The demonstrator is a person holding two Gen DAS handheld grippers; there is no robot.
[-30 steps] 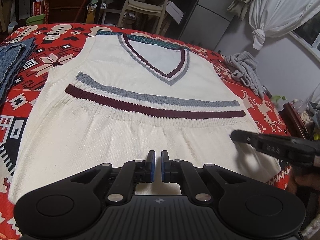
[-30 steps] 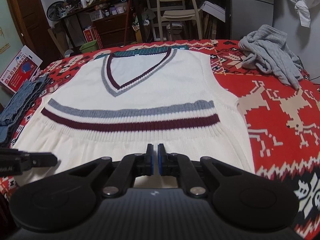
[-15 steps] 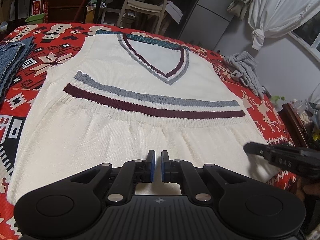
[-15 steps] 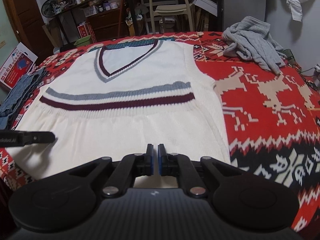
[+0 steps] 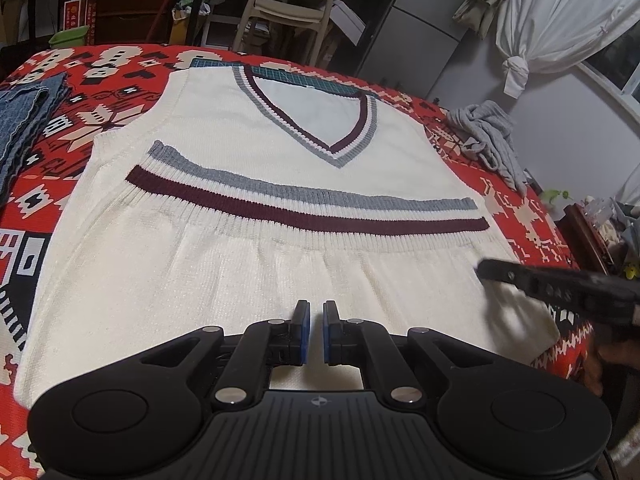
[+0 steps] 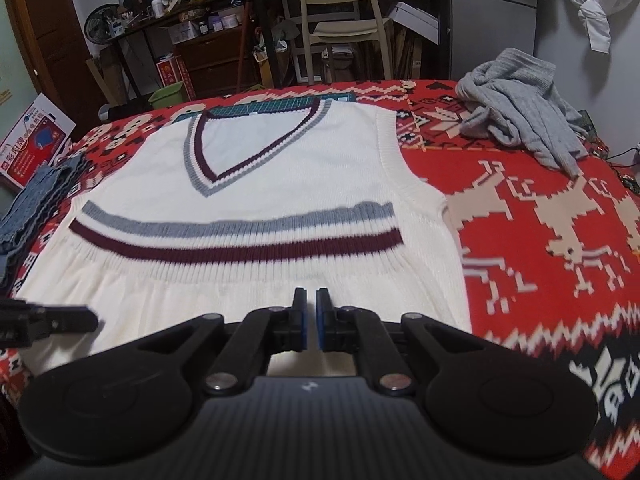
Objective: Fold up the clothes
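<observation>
A cream knit vest (image 5: 280,152) with a grey-and-maroon V-neck lies flat on the red patterned cover (image 6: 540,208). Its striped ribbed hem (image 6: 240,236) is folded up across the chest. My left gripper (image 5: 315,312) hovers over the vest's near folded edge, shut, and no cloth shows between its pads. My right gripper (image 6: 310,300) is also shut, over the same edge further right. One finger of the right gripper (image 5: 520,280) shows above the vest's near right corner. A finger of the left gripper (image 6: 52,320) shows at the near left corner.
A crumpled grey garment (image 6: 520,108) lies at the far right of the cover. Folded denim (image 5: 20,120) sits at the left edge. A green cutting mat (image 5: 304,80) peeks out behind the collar. A chair (image 6: 340,12) and cluttered shelves stand beyond the table.
The right gripper swung out to the right, then came back left over the vest's near right corner. The left gripper barely moved. The vest lies as before.
</observation>
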